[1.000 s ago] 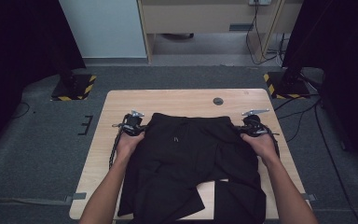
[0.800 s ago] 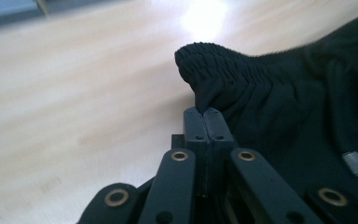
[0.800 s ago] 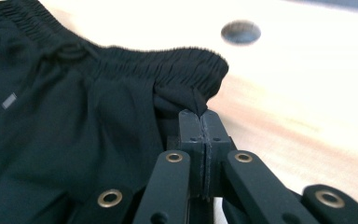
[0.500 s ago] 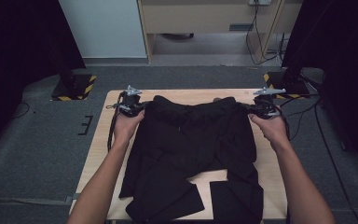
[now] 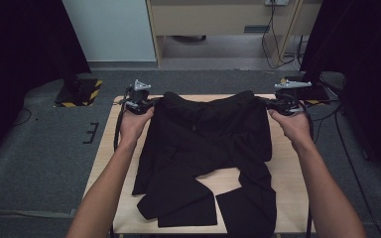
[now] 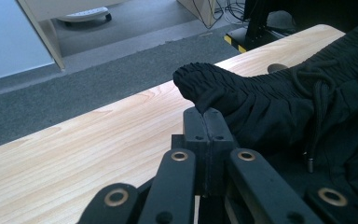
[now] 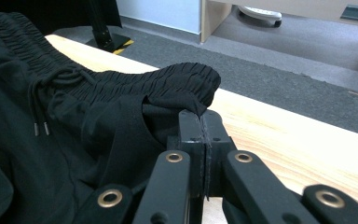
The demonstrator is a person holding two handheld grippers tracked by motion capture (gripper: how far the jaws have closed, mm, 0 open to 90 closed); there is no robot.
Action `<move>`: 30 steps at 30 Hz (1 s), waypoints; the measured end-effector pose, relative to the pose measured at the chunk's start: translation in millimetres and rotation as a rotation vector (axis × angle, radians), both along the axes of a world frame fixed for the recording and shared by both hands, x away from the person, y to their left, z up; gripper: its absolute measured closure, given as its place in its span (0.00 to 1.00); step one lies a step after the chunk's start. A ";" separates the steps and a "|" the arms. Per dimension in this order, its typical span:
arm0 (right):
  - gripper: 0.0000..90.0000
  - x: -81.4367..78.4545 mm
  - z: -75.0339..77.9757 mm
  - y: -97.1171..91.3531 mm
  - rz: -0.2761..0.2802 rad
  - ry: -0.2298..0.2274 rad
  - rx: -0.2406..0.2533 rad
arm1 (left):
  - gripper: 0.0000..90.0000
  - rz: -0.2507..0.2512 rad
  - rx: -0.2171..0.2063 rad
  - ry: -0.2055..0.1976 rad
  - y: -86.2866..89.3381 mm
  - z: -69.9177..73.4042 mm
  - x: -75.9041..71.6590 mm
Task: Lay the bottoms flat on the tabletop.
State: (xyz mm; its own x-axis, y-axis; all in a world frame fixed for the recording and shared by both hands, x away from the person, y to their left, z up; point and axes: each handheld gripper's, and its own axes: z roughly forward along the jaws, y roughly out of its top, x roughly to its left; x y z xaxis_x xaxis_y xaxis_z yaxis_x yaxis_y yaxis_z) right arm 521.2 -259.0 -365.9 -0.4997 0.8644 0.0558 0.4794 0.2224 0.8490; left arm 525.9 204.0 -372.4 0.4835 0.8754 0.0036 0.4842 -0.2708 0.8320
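Fingers: both pairs pressed together on the waistband; left gripper (image 6: 206, 122) pinches one corner of the elastic, right gripper (image 7: 200, 123) the other; cloth bunches over each set of tips
Trousers: black trousers (image 5: 206, 148) lie across the middle of the high view; waistband (image 5: 208, 99) stretched taut along the upper centre between the two grippers; legs trail to the lower centre, crossed and rumpled
Change: a second ago the waistband lay lower in the frame, flat on the table (image 5: 109, 144); now both hands have carried it up and toward the far edge, and more bare wood shows at the lower middle
Meaning: I judge the garment is being lifted and pulled straight; legs not yet smoothed
Drawstring: drawstring (image 6: 318, 100) hangs loose beneath the waistband
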 end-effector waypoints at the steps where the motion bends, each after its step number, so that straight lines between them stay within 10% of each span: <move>1: 0.99 -0.1 1.0 -0.3 -0.005 -0.003 -0.005 | 1.00 0.001 -0.002 -0.001 0.1 0.0 0.3; 13: 0.99 14.9 17.7 -1.3 -0.028 -0.002 -0.024 | 1.00 -0.008 -0.010 0.021 -7.7 7.8 26.3; 24: 0.97 98.9 43.7 6.3 -0.115 -0.010 -0.002 | 1.00 0.059 -0.028 -0.009 -9.2 37.9 98.7; 25: 0.86 103.8 45.6 8.8 -0.145 -0.016 0.010 | 0.98 0.074 -0.013 -0.020 -9.7 38.8 103.9; 26: 0.72 106.6 44.2 12.2 -0.167 -0.015 0.024 | 0.73 0.091 0.003 -0.034 -10.3 37.4 107.7; 30: 0.45 97.5 15.2 28.4 -0.158 0.037 -0.049 | 0.51 0.103 0.001 -0.017 -8.4 21.9 101.3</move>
State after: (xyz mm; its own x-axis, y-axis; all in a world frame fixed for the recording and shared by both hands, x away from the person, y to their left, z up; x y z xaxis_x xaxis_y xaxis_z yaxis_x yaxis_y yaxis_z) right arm 618.8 -230.6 -350.7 -0.3560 0.9341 0.0276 0.5427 0.1826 0.8199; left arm 627.2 195.7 -350.5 0.3905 0.9205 0.0116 0.4954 -0.2208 0.8401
